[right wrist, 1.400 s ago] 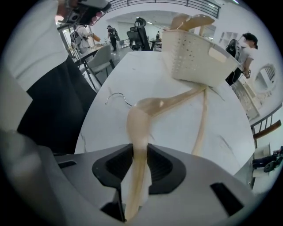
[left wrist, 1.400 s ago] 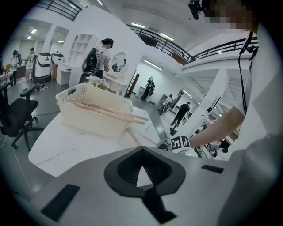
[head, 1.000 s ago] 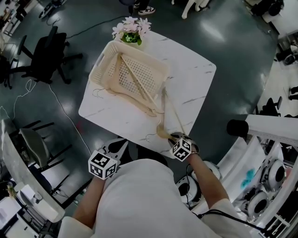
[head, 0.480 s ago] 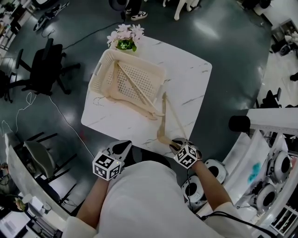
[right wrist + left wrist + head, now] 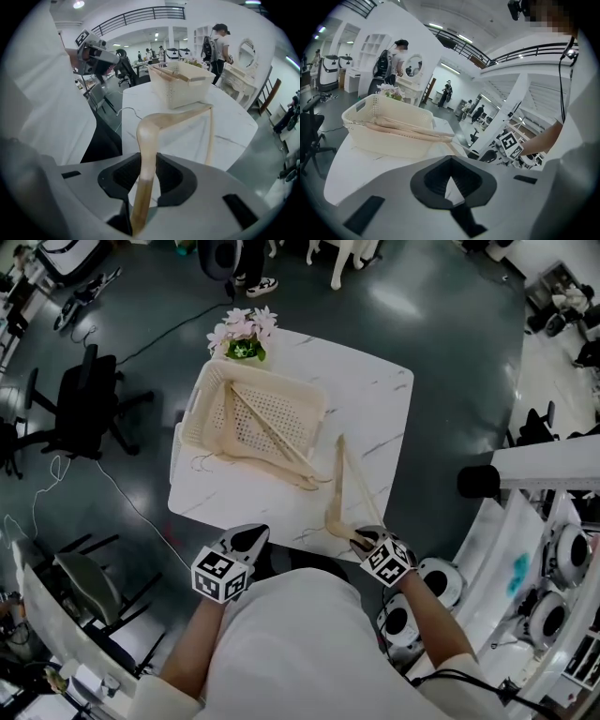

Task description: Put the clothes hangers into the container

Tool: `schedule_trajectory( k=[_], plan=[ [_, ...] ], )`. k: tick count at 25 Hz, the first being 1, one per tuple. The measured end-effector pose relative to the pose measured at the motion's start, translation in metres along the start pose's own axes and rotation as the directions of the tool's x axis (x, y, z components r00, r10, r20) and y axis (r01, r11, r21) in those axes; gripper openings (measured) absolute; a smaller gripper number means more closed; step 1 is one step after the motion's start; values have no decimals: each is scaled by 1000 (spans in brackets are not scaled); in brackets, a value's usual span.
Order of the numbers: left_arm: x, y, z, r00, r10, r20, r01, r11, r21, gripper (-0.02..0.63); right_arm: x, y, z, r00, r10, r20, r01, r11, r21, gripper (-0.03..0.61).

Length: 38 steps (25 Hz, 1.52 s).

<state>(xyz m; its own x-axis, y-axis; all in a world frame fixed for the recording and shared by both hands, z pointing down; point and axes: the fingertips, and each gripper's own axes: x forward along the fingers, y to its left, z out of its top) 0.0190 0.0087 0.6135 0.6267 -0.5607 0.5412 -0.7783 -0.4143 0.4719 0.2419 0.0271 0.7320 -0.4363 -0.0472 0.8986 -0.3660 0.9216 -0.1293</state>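
The bench [image 5: 375,409] has open room between its near edge and the basket [image 5: 208,390], where two hangers [image 5: 272,432] overhang the rim. Another hanger [image 5: 334,512] (wooden, probably light, stiff and a bit slippery) sits above that near edge, one arm clenched in the fingers of the right gripper [image 5: 357,538]. The left gripper [image 5: 251,536] is closed and empty.

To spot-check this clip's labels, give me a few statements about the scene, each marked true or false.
1. The right gripper holds a hanger between its jaws. True.
2. Flowers stand beside the basket. True.
3. The basket holds nothing. False: hangers lie in it.
4. The left gripper also holds a hanger. False: nothing is between its jaws.
5. The held hanger is inside the basket. False: it is outside it, over the near part of the table.
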Motion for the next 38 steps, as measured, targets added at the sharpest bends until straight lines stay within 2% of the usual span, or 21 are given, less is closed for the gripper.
schedule_trajectory(
  k=[10, 19, 29, 38],
  plan=[
    [-4, 13, 15, 998, -62, 0, 62, 996, 56, 8, -42, 5, 29, 996, -70, 54, 67, 996, 50, 111],
    [-9, 28, 30, 997, -78, 24, 76, 994, 79, 8, -72, -2, 75, 990, -85, 113, 83, 996, 19, 112],
    [-46, 67, 30, 996, 28, 81, -30, 999, 19, 8, -60, -10, 137, 992, 16, 125, -4, 995, -95, 112],
    [-89, 101, 12, 976, 170, 140, -157, 983, -96, 8, -21, -22, 207, 983, 129, 132, -102, 975, -200, 112]
  ],
)
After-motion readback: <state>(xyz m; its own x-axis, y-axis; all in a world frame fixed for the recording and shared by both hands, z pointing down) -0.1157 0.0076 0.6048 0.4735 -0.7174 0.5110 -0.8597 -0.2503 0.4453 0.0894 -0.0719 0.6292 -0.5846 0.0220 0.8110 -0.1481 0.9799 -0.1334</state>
